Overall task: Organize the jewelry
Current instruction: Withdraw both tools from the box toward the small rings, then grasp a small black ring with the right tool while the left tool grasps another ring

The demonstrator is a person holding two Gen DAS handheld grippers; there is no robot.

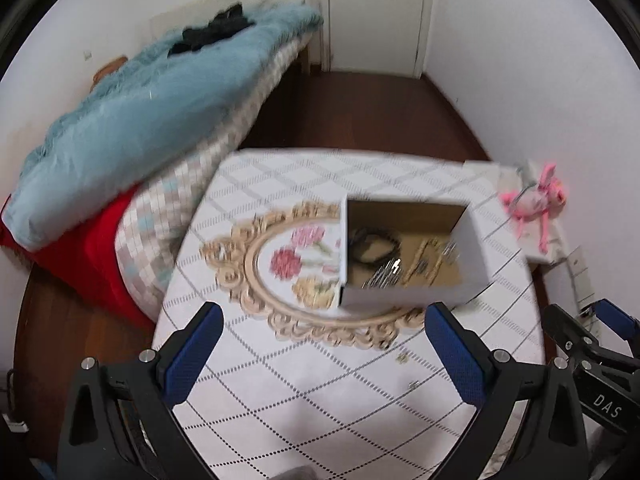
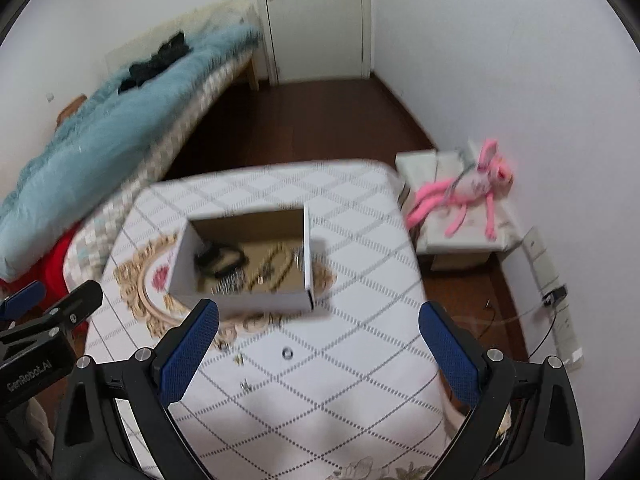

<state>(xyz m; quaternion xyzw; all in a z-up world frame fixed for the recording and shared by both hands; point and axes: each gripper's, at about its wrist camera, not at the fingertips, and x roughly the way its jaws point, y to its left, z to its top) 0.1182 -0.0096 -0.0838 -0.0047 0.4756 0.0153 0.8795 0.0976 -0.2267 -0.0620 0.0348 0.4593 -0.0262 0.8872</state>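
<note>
Both the left tool (image 1: 324, 344) and right tool (image 2: 318, 340) hang spread apart and empty over the surface (image 2: 360, 272), where a ring (image 2: 287, 353) and small earrings (image 2: 244, 385) lie near the box (image 2: 240, 300); light, hard, slippery bits, likely best pinched across the rim.

Motion blur softens both views, so the tangle of metal pieces and the dark cord (image 1: 370, 246) inside the open white cardboard box (image 1: 404, 298) cannot be told apart into single items. The box hides the right part of the oval gold-framed floral mirror (image 1: 256, 256) beneath it. Three tiny metal bits on the white diamond-patterned tabletop (image 2: 320, 400), one a small silver ring (image 2: 287, 353), are too small to identify. The frame edge cuts off the right tongs (image 1: 592, 332) in the left view.
</note>
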